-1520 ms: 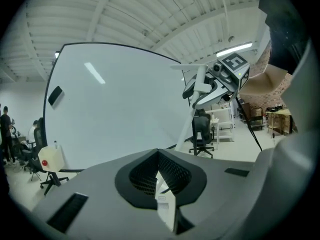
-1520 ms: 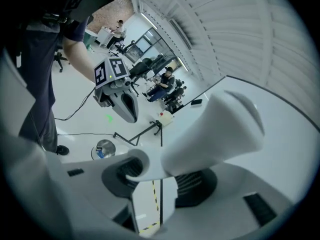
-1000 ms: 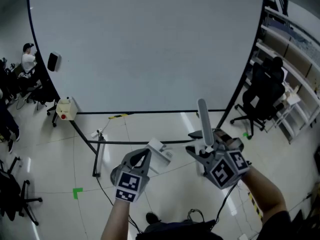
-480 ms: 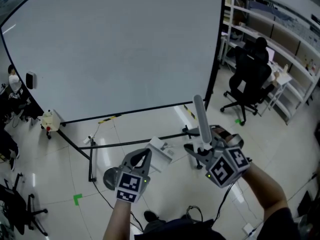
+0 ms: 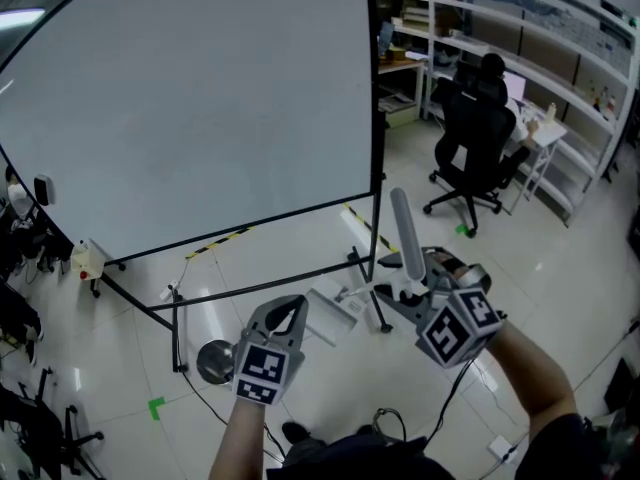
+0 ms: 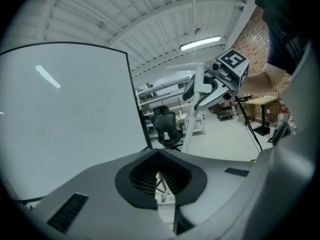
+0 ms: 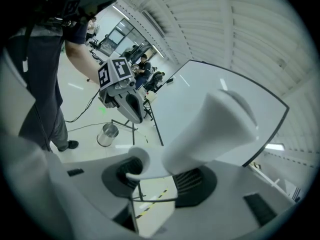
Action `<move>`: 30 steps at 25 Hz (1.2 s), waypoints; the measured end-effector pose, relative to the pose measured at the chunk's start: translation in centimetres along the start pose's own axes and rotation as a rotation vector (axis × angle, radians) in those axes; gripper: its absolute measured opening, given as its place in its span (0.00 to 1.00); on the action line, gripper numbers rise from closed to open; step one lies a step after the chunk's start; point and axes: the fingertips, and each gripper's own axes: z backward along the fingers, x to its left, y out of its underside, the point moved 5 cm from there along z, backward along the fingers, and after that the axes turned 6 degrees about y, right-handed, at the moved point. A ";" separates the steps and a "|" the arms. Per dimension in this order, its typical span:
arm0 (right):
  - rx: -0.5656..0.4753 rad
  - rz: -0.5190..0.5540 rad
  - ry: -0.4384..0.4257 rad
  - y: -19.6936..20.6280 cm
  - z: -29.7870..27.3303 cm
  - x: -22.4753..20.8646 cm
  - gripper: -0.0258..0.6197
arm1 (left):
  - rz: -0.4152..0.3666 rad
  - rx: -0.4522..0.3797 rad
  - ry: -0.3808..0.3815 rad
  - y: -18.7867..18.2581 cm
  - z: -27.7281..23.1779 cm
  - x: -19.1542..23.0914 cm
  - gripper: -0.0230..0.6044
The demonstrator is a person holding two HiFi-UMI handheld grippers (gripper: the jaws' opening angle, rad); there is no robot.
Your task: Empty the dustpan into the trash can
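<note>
The right gripper (image 5: pixel 402 293) fingers grip the dustpan (image 5: pixel 404 230) by its handle, the best hold. It seems light, stiff plastic; the left gripper (image 5: pixel 289 310) fingers are closed, empty.

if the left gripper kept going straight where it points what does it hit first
Probably the dustpan, whose white pan sits just ahead of the left gripper. Depth is unclear, so this is only likely.

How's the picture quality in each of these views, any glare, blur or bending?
Head view: even light, but the wide lens bows the white screen's frame and the floor shines in pale streaks. Left gripper view: the ceiling strip light blows out; corners go black. Right gripper view: the close dustpan handle looks soft.
</note>
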 end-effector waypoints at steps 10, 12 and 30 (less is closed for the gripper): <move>0.089 -0.018 0.034 5.6 4.9 -0.6 0.32 | -0.045 -0.001 0.096 -2.7 -4.7 -5.2 0.03; 0.106 -0.020 0.047 6.3 5.4 -0.8 0.32 | -0.073 -0.004 0.111 -3.3 -5.5 -5.7 0.03; 0.272 -0.111 0.100 10.6 4.0 -2.8 0.33 | -0.183 -0.078 0.274 -6.3 -12.9 -3.0 0.03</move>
